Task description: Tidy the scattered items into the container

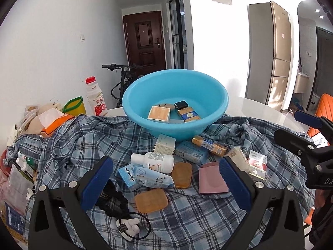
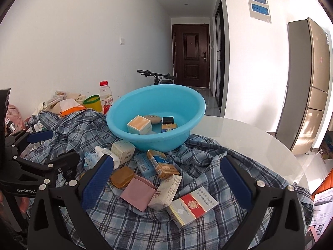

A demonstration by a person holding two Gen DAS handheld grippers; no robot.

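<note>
Two grippers, left gripper (image 1: 166,185) and right gripper (image 2: 166,181), I hold spread wide and empty over the plaid cloth (image 1: 187,218). Scattered items (image 1: 154,162) lie near; the blue basin (image 1: 216,112) sits far, within easy drop reach.

Bicycle (image 1: 124,77) by brown door (image 2: 190,55); fridge (image 2: 308,87) right.
</note>
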